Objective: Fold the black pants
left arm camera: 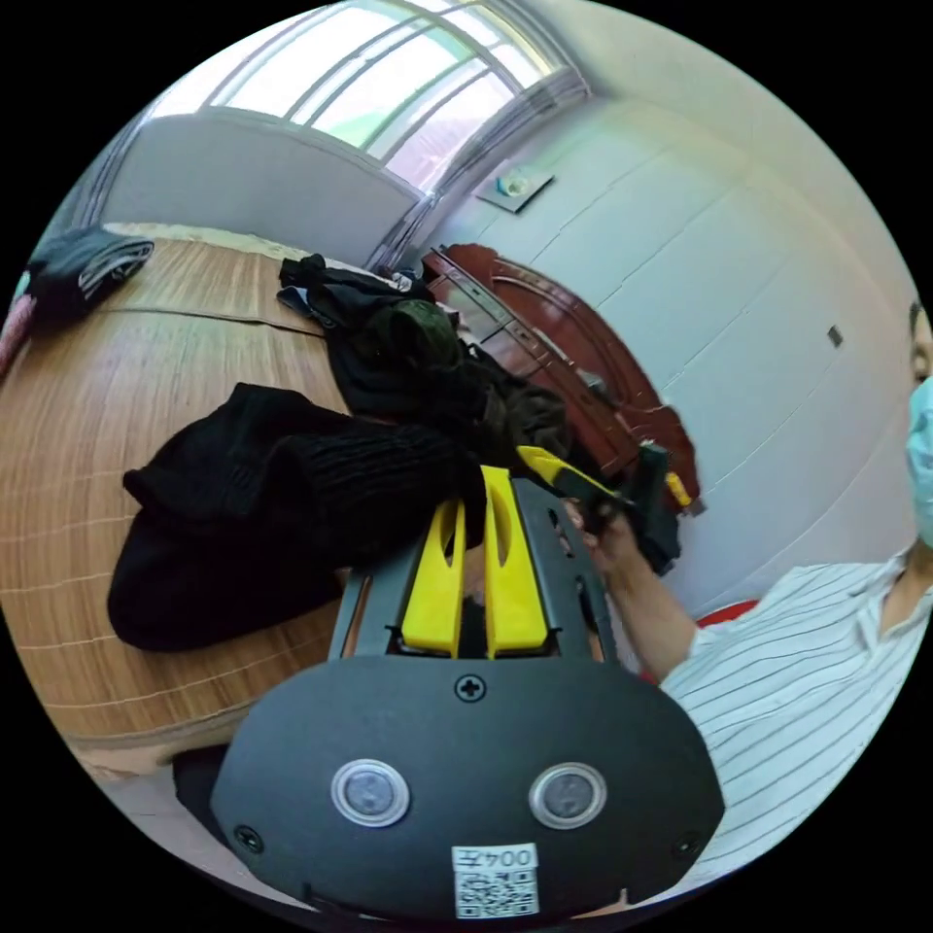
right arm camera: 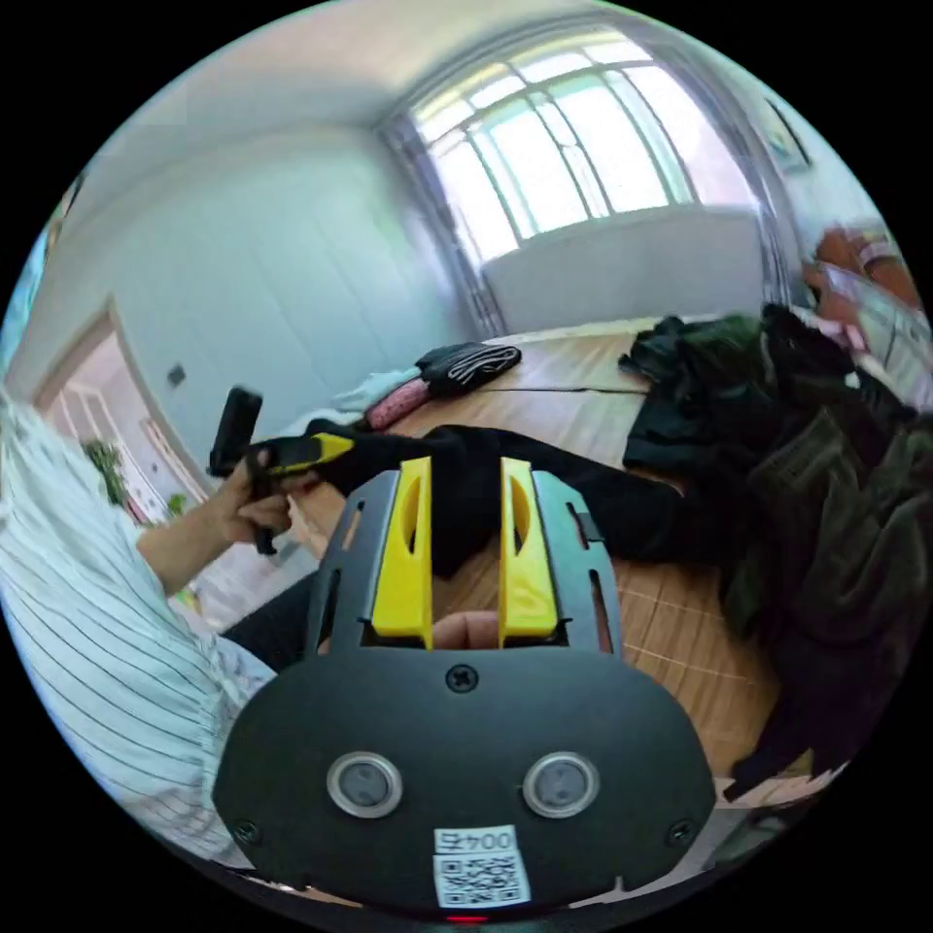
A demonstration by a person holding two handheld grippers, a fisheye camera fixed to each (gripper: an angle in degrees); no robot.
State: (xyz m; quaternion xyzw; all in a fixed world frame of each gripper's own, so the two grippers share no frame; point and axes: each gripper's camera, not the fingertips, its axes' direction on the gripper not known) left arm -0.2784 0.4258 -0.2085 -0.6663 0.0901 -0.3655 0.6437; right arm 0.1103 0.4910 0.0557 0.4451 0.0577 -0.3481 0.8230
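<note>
Black pants (left arm camera: pixel 292 505) lie bunched on a bamboo mat (left arm camera: pixel 87 408), their long axis running from eight o'clock toward two o'clock in the left gripper view. The left gripper (left arm camera: pixel 474 505) is clamped on one edge. The right gripper (right arm camera: pixel 465 476) also grips the fabric.
</note>
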